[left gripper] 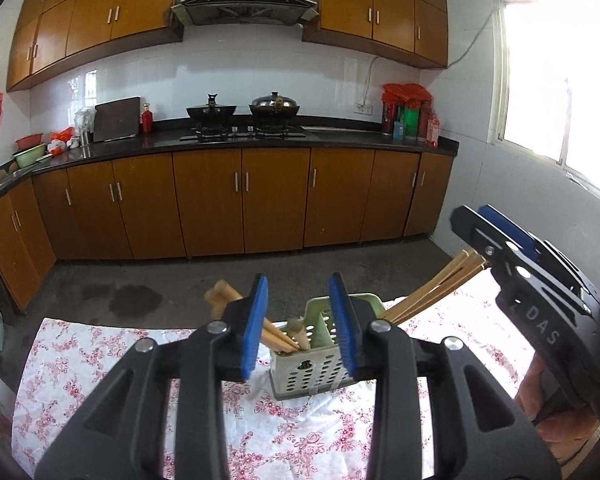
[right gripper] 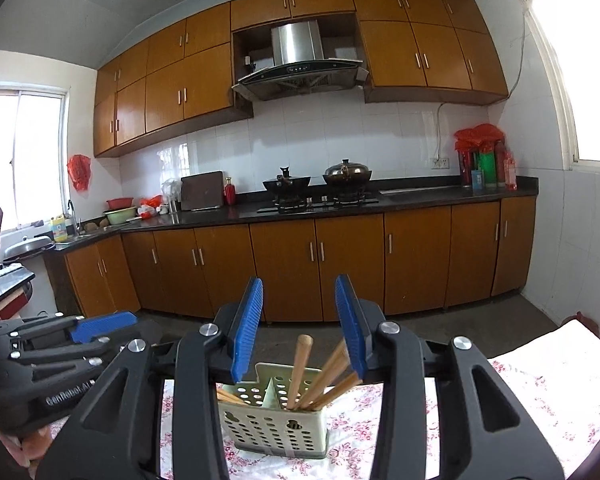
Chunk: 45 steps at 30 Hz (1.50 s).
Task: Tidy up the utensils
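Observation:
A pale green perforated utensil caddy [left gripper: 306,368] [right gripper: 274,420] stands on the floral tablecloth [left gripper: 100,360]. Wooden chopsticks [left gripper: 432,290] lean out of its right compartment, and their tips reach my right gripper [left gripper: 476,218]. More wooden sticks [left gripper: 224,296] lean left out of the other compartment, behind the left pad of my left gripper [left gripper: 300,320]. That gripper is open just above the caddy. In the right wrist view my right gripper [right gripper: 300,320] is open over the caddy. The wooden sticks [right gripper: 300,368] stand loose between its blue pads. My left gripper [right gripper: 128,330] shows at the left.
The table's far edge lies just behind the caddy, with bare concrete floor [left gripper: 260,272] beyond. A kitchen counter [left gripper: 260,140] with a hob, two pans and wooden cabinets runs along the back wall. A person's hand [left gripper: 540,400] holds the right gripper.

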Tool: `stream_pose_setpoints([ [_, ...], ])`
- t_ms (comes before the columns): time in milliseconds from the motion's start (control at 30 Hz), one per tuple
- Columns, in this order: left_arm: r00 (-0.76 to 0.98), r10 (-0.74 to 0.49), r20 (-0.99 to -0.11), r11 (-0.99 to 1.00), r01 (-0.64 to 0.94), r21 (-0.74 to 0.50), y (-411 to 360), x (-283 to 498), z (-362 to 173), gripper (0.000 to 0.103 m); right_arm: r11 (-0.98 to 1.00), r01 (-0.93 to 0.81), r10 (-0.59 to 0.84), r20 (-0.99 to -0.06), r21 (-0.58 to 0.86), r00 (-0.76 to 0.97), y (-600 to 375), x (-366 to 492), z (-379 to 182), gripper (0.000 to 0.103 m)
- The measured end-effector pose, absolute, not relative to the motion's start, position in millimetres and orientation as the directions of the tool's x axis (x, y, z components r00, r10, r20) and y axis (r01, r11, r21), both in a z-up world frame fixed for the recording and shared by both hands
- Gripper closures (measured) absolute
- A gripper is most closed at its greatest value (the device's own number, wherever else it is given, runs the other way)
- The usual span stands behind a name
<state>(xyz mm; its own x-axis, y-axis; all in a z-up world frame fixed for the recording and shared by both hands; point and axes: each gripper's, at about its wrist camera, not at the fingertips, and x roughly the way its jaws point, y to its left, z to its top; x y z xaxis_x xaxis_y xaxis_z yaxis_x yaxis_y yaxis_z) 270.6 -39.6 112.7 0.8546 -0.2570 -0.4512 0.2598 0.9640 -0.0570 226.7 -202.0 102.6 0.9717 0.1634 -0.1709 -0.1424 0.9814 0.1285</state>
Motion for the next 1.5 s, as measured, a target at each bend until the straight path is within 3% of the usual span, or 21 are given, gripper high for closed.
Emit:
stream_pose_setpoints([
  [100,0.864,-0.256,-0.434,0.966,0.251,-0.071,-29.8,262.9,117.0,0.058,0.984,-0.131,0.151,-0.167,0.123,0.974,-207.9,219.2,105.8,0.060],
  [200,0.884,-0.245,-0.397,0.969,0.232,-0.081,-15.4,244.7,123.5,0.042,0.986,-0.114,0.133,-0.159,0.122,0.978,-213.3,207.9,109.9,0.047],
  [267,0.899,-0.233,-0.371,0.973,0.219,-0.079,-7.3,228.7,126.7,0.024,0.988,-0.101,0.118,-0.152,0.118,0.981,-216.5,199.5,112.4,0.030],
  [367,0.927,-0.200,-0.317,0.980,0.190,-0.061,3.6,196.9,128.5,0.007,0.991,-0.086,0.099,-0.130,0.107,0.987,-219.2,174.8,112.9,0.004],
  [400,0.938,-0.179,-0.296,0.984,0.172,-0.049,7.0,184.1,127.3,0.005,0.992,-0.078,0.091,-0.122,0.101,0.988,-218.8,165.6,112.3,0.003],
  [600,0.961,-0.100,-0.256,0.995,0.096,-0.027,18.8,134.5,113.5,0.004,0.999,-0.044,0.047,-0.131,0.028,0.990,-202.6,124.9,99.3,0.002],
  [1000,0.959,-0.024,-0.283,1.000,0.023,-0.004,33.0,72.7,66.9,0.004,0.999,-0.040,0.039,-0.235,0.001,0.971,-187.6,77.6,53.9,0.002],
  [1167,0.948,-0.001,-0.318,0.999,0.018,0.051,25.9,57.9,40.3,0.004,0.999,-0.039,0.040,-0.291,0.009,0.956,-185.6,65.4,31.8,0.002],
  [1500,0.922,-0.001,-0.388,1.000,0.011,0.024,25.4,48.3,10.3,0.004,0.999,-0.040,0.046,-0.360,0.025,0.932,-183.0,53.1,3.5,0.002],
])
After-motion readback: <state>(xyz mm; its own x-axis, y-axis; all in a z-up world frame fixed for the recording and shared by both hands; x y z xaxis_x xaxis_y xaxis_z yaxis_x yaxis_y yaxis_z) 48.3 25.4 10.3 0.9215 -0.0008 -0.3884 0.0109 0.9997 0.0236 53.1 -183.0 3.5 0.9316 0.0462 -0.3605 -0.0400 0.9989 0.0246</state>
